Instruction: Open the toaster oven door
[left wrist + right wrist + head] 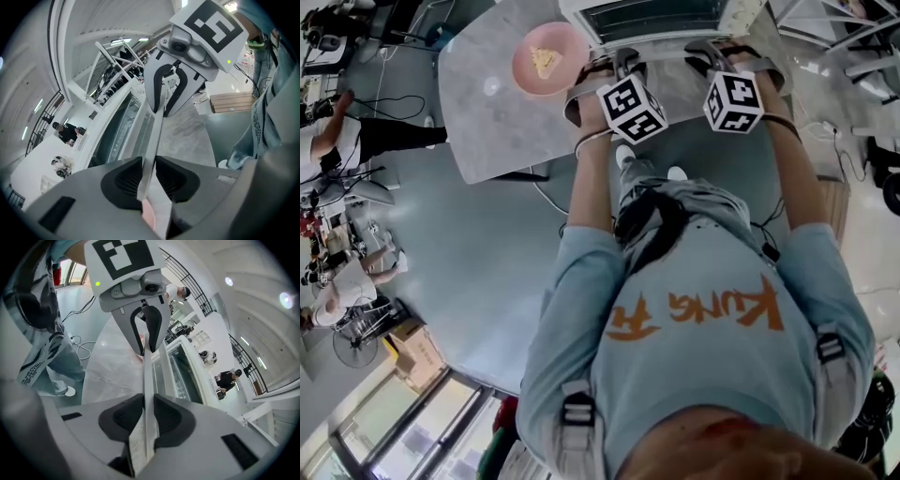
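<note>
The white toaster oven (656, 19) stands at the far edge of the marble table (487, 122). My left gripper (619, 64) and right gripper (714, 52) reach side by side to its front. In the left gripper view the white door handle (157, 131) runs between the jaws of my left gripper (149, 171), which are shut on it. Further along, the right gripper (166, 91) clamps the same bar. The right gripper view mirrors this: my right gripper (147, 416) is shut on the handle (147, 371), with the left gripper (146, 329) beyond. The glass door (180, 376) lies beside the bar.
A pink plate (548, 58) with a bit of food sits on the table left of the oven. People stand at desks at the far left (337, 141). Cables lie on the grey floor (84, 350). A wooden bench (232, 101) stands past the table.
</note>
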Demonstrator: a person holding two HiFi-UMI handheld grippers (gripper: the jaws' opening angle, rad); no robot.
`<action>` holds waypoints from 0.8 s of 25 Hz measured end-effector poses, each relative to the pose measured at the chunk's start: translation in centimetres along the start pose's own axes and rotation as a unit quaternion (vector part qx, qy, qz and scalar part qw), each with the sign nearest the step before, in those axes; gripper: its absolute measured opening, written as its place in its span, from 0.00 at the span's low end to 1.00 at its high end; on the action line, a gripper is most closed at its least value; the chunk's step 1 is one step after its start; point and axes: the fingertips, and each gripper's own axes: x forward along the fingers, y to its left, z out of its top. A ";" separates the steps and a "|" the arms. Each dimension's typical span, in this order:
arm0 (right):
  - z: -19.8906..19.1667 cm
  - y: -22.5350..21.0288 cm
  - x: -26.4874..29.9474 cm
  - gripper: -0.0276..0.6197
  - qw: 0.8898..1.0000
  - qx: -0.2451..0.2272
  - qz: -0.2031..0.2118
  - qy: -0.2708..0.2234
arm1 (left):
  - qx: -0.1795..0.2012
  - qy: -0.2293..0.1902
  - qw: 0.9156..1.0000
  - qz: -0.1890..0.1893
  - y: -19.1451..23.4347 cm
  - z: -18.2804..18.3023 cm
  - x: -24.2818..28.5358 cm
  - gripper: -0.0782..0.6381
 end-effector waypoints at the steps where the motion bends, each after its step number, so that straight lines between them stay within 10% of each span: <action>1: 0.1 0.3 0.0 0.16 1.000 0.001 -0.004 -0.001 | 0.009 0.005 1.000 0.004 -0.3 -0.2 0.0 0.23; 20: -1.1 9.4 2.0 0.16 1.000 0.017 -0.013 0.020 | 0.021 0.045 0.999 -0.001 -8.8 -2.8 1.4 0.22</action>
